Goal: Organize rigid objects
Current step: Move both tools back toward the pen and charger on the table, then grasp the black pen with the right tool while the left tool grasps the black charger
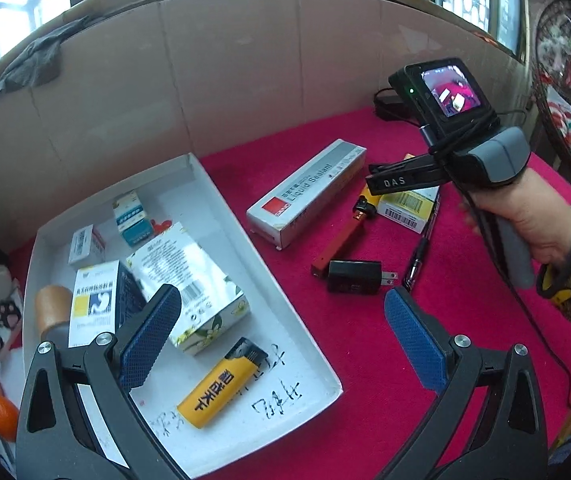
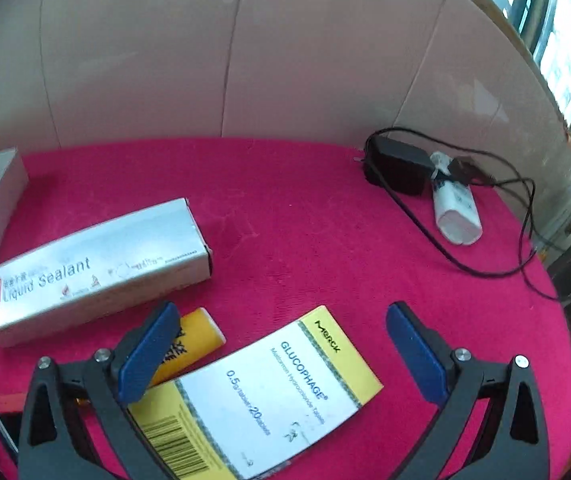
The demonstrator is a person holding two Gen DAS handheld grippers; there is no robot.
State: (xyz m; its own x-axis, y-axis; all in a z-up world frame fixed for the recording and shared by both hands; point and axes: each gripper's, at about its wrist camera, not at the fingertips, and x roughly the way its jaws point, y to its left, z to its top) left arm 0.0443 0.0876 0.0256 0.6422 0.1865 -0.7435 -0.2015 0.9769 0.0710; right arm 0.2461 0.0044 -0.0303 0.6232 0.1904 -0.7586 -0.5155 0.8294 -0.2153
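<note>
- Left wrist view: the left gripper [image 1: 283,332] hung over the near right edge of the white tray [image 1: 317,364], its fingers wide apart and holding nothing.
- In the tray lay several small boxes and a yellow lighter [image 1: 221,384], so part of the sorting looked already done.
- On the red cloth [image 1: 385,360], to the right of the tray, the things not yet sorted were the long sealant box [image 1: 305,194], a red-brown lighter [image 1: 341,240], a black plug [image 1: 355,277] and a pen [image 1: 419,256].
- The right gripper [image 1: 377,178], held by a hand [image 1: 525,220], pointed left and down at a yellow and white medicine box [image 1: 405,206]; from this side I could not tell its opening.
- Right wrist view: the right gripper [image 2: 281,344] had its fingers well apart, clamped on nothing.
- The medicine box [image 2: 261,396] lay flat directly below and between the fingers, its long axis running from lower left to upper right, so slanted against the line between the pads.
- An orange lighter [image 2: 197,340] touched or slipped under its upper left corner, just by the left pad.
- I judged the right gripper much nearer to this box than the left one; the coming grasp probably needed a small turn so the pads meet the two long sides.
</note>
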